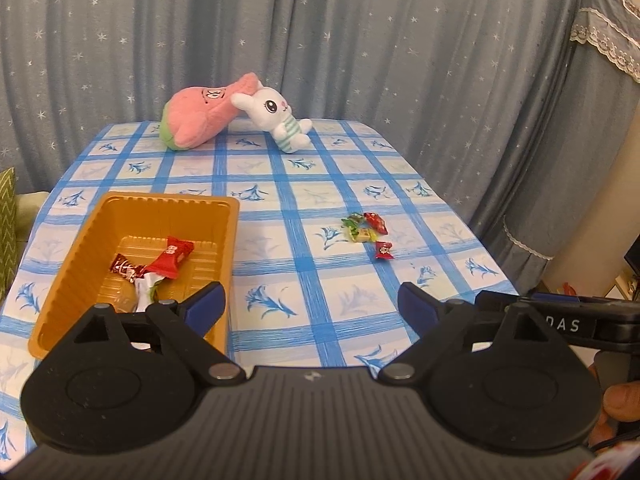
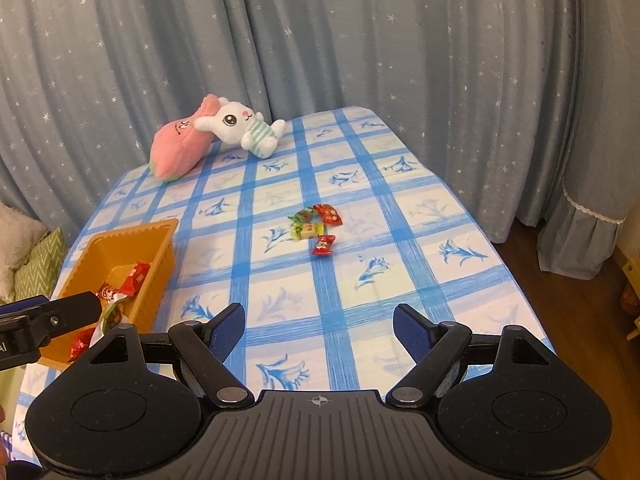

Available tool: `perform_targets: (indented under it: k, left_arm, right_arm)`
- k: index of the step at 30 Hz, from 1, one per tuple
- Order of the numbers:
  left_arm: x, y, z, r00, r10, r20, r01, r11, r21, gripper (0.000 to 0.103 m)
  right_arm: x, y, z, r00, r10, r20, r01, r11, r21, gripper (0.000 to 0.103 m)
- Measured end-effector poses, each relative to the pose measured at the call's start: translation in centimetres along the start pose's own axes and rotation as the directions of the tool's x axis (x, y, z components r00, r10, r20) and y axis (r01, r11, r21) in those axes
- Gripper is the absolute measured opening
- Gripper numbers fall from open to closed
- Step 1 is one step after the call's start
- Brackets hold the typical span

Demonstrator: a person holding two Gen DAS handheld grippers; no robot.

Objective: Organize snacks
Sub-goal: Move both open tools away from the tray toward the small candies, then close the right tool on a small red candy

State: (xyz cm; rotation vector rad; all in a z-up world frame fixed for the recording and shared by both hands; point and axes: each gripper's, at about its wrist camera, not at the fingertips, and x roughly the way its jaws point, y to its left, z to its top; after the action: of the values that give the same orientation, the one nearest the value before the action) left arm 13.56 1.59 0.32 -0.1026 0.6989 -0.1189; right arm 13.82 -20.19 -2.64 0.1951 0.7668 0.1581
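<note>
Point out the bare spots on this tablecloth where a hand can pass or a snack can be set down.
Bare cloth lies between the orange tray and the loose candies, and along the near edge ahead of the right gripper. The strip between the candies and the plush rabbit is free too. Crowded: inside the tray and around the candy cluster.

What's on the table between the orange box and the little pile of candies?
Nothing: only bare tablecloth between the orange box and the candies, in both views.

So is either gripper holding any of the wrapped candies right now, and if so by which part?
Nothing is held. The left gripper and right gripper are both open and empty above the blue checked tablecloth.
</note>
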Motion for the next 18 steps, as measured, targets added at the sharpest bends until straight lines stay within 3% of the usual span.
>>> perform_targets:
  k: [11, 18]
  left_arm:
    - [1.9, -1.2, 0.5, 1.0, -0.012, 0.01, 0.012, 1.0, 0.028, 0.092]
    - [5.2, -1.4, 1.5, 1.0, 0.015, 0.017, -0.016, 0.998, 0.06, 0.092]
  right_arm:
    - [0.6, -1.2, 0.3, 1.0, -0.017, 0.011, 0.017, 1.0, 0.006, 0.081]
    - [2.7, -2.1, 1.2, 0.999, -0.022, 0.033, 0.021, 1.0, 0.016, 0.081]
